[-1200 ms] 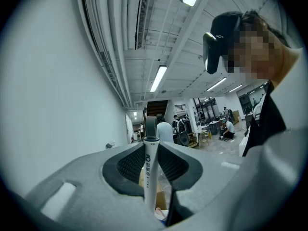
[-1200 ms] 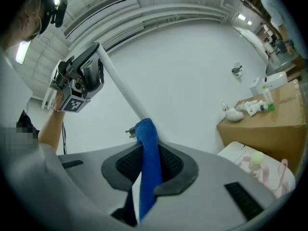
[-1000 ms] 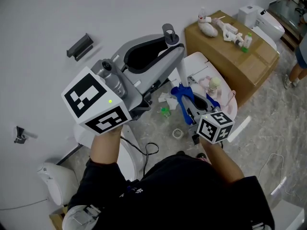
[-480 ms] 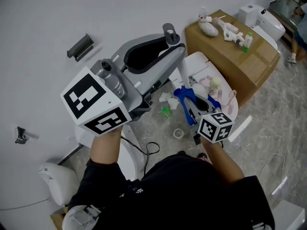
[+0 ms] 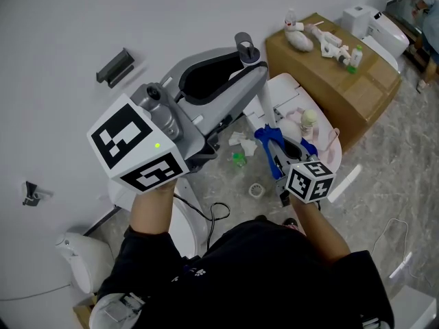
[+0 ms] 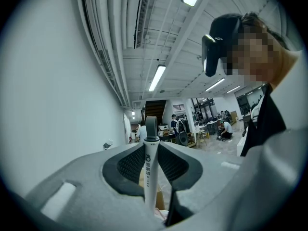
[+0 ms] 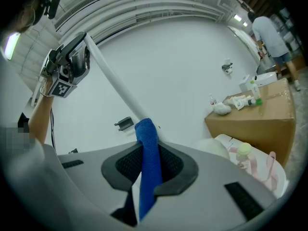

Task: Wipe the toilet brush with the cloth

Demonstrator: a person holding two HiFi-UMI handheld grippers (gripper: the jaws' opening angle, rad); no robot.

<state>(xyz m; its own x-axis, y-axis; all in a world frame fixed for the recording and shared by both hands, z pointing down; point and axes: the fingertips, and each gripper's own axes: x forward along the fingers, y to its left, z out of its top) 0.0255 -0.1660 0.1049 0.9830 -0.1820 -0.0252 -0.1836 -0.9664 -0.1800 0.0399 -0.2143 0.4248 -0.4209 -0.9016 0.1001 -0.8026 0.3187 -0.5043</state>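
White wall fills the left side, with a dark bracket (image 5: 114, 65) fixed to it, and grey marbled floor (image 5: 226, 177) spreads below. Your left gripper (image 5: 232, 74) is up high and pointing level, jaws pressed narrow on the toilet brush (image 6: 150, 167) just under the top of its handle. The handle is slim and white with a line of small print, capped by a grey collar and a grey loop that pokes out past the jaw tips. From that grip the white shaft slants down to your right, toward the lower gripper. Your right gripper (image 5: 278, 153) sits below, jaws clamped on the cloth (image 7: 147, 134), a bright blue ribbed strip standing up between the pads. Its top edge touches the shaft, and the brush end is hidden behind it. Further right stands a cardboard box (image 5: 343, 88) with small bottles on top, and a white toilet (image 5: 374, 26) is in the corner.
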